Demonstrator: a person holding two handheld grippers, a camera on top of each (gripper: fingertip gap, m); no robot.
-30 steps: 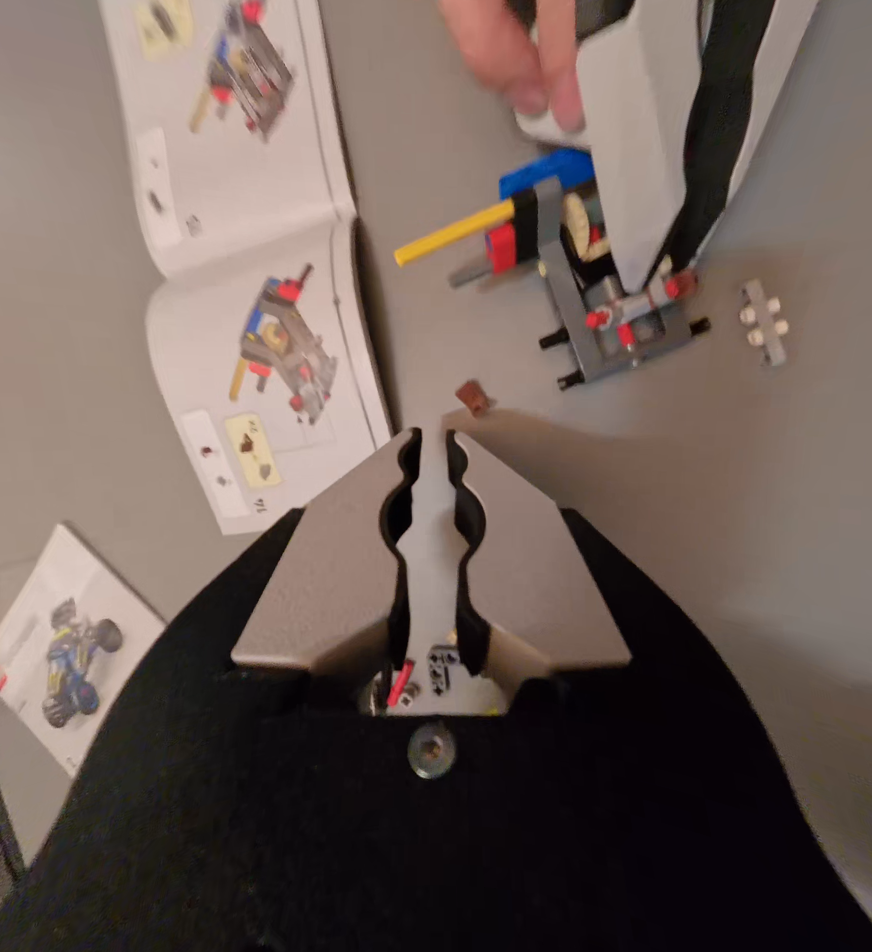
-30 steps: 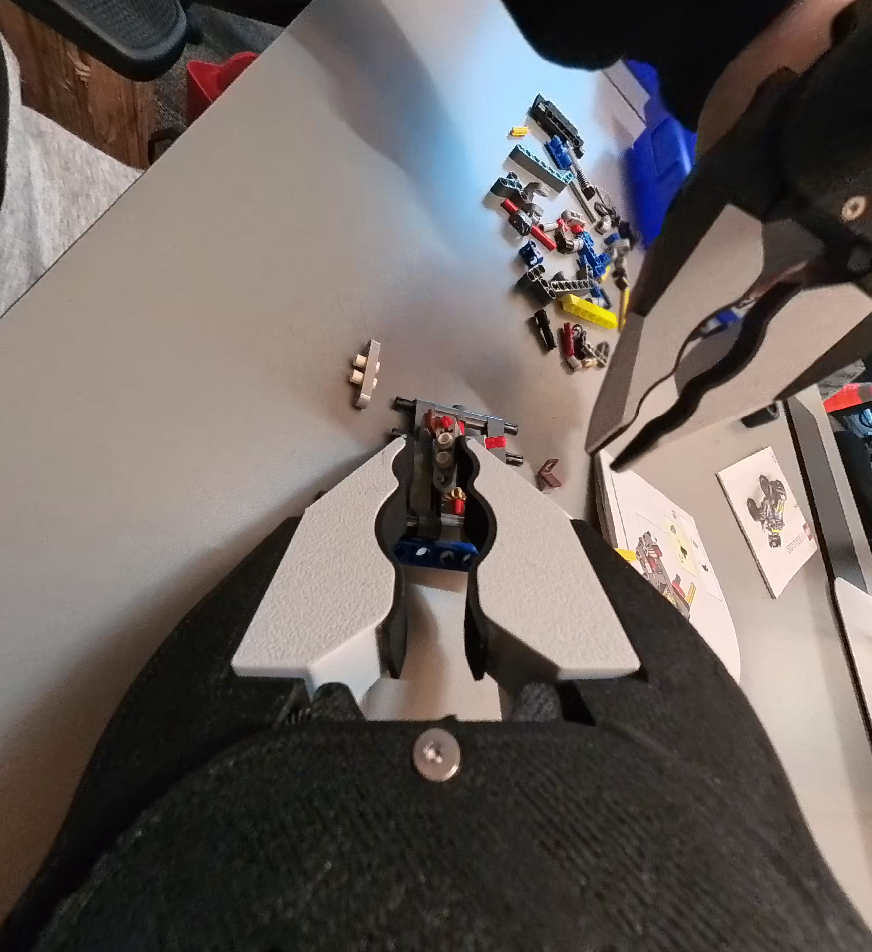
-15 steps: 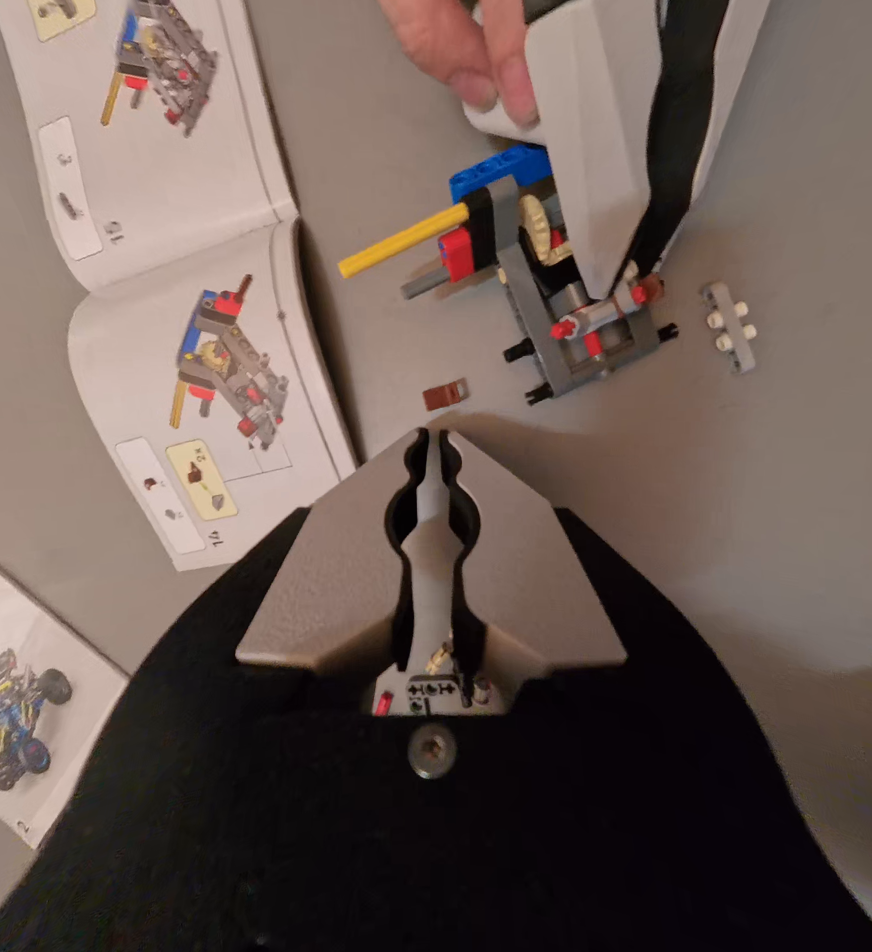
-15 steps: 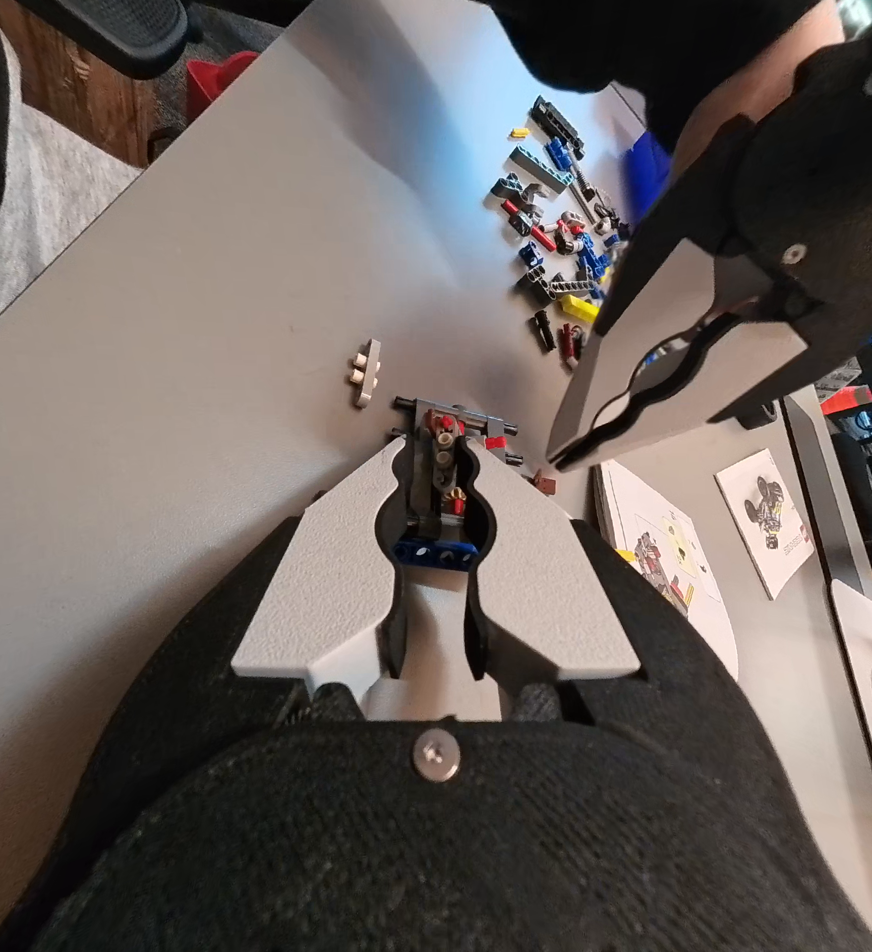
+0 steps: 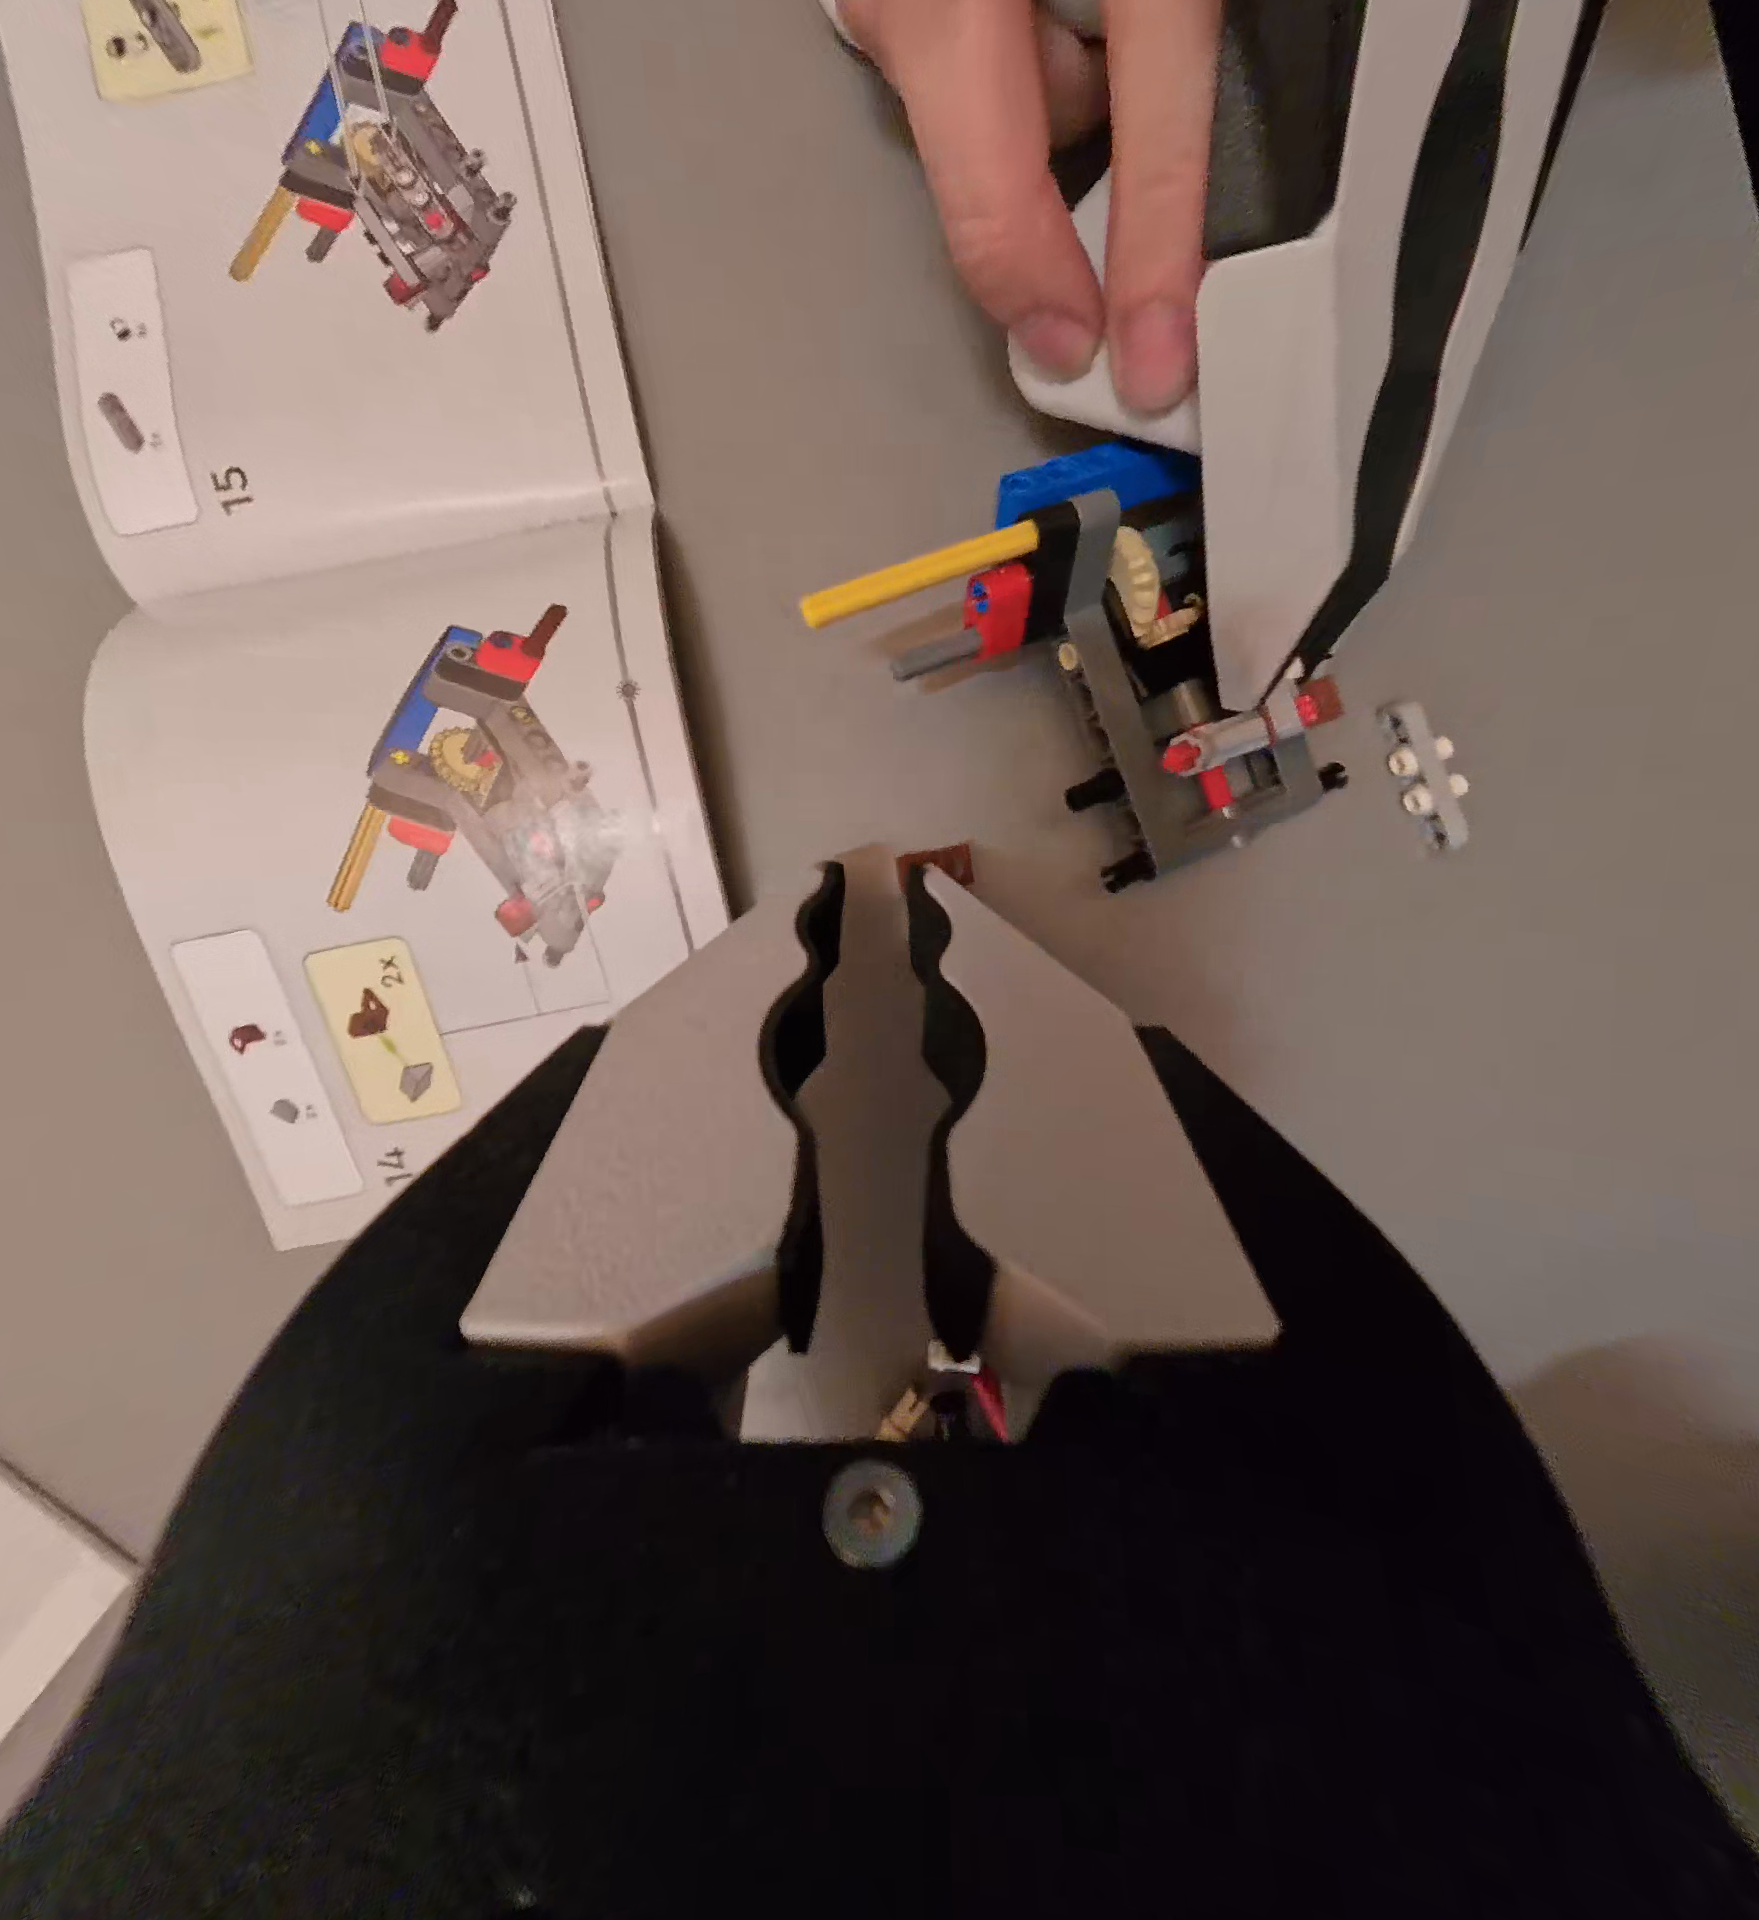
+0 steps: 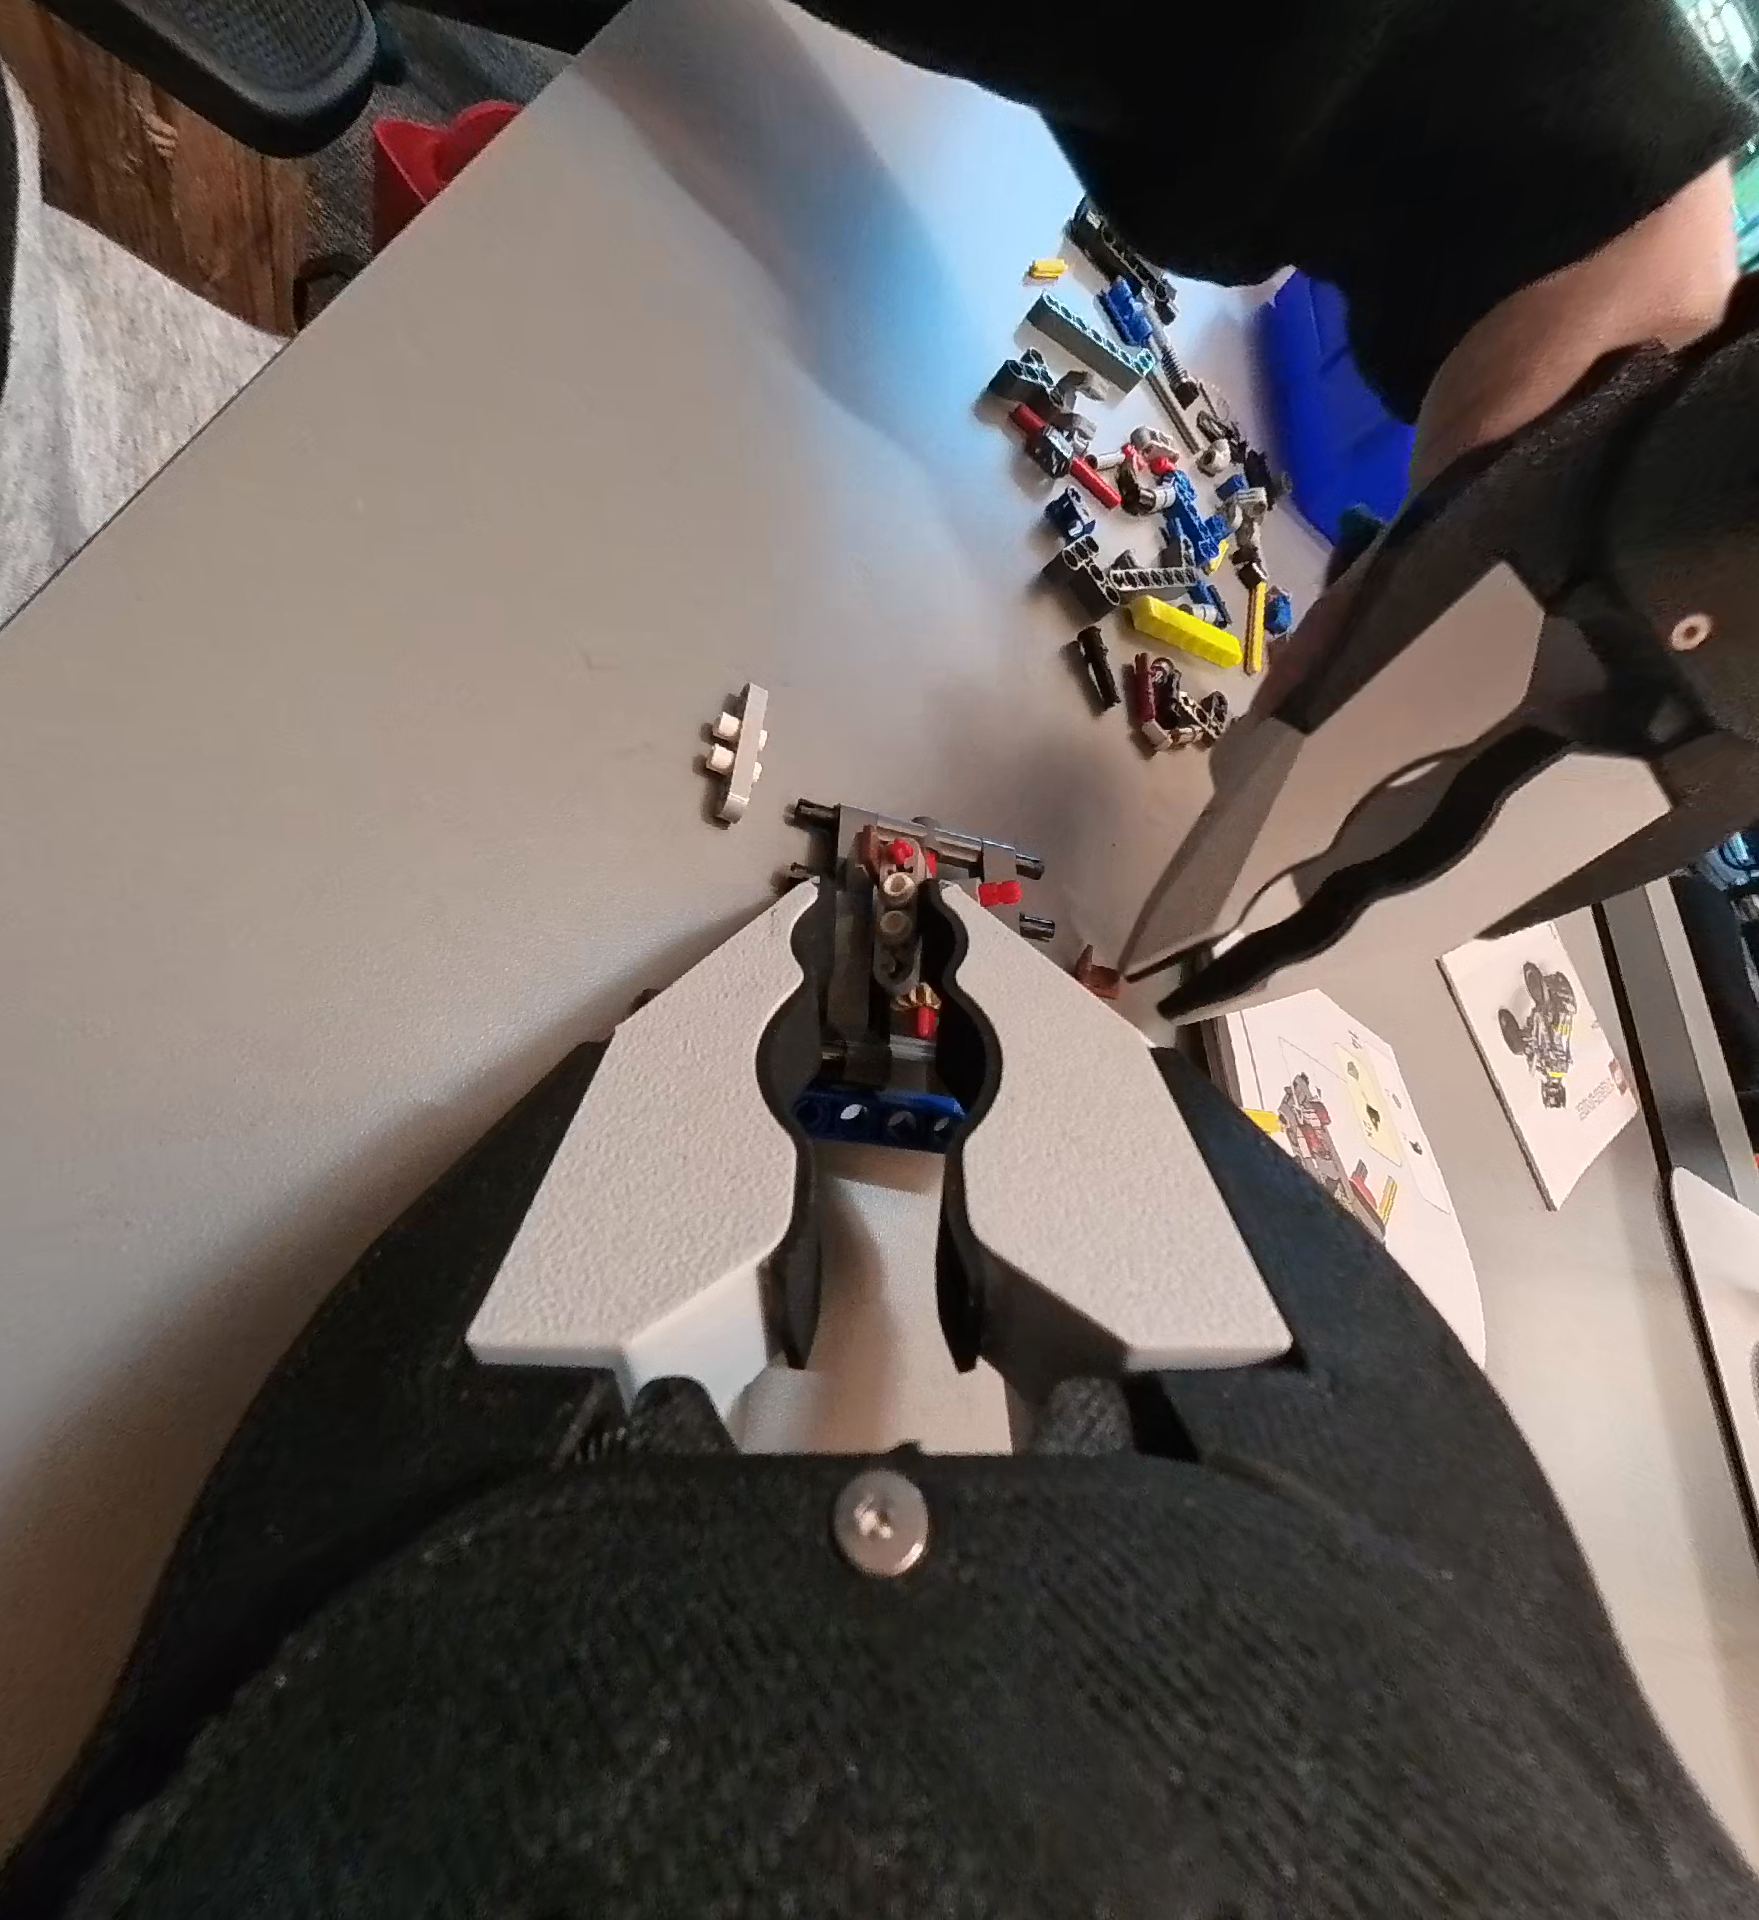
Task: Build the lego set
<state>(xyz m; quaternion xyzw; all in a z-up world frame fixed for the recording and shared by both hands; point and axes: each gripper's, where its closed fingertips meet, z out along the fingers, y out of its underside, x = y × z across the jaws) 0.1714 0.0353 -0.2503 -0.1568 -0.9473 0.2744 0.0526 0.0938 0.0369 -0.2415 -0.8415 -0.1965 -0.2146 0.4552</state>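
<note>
Lego assembly (image 6: 880,997) — blocky plastic — clamped by right gripper (image 6: 880,904); left gripper (image 5: 870,873) parted, empty.

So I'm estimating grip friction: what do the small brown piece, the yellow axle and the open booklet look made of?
The small brown piece looks like hard moulded plastic, smooth with a slight sheen. The yellow axle is likely the same rigid plastic, evenly coloured and fairly glossy. The open booklet looks like printed paper, probably lightly coated: its pages curve at the fold and show a soft glare patch.
</note>
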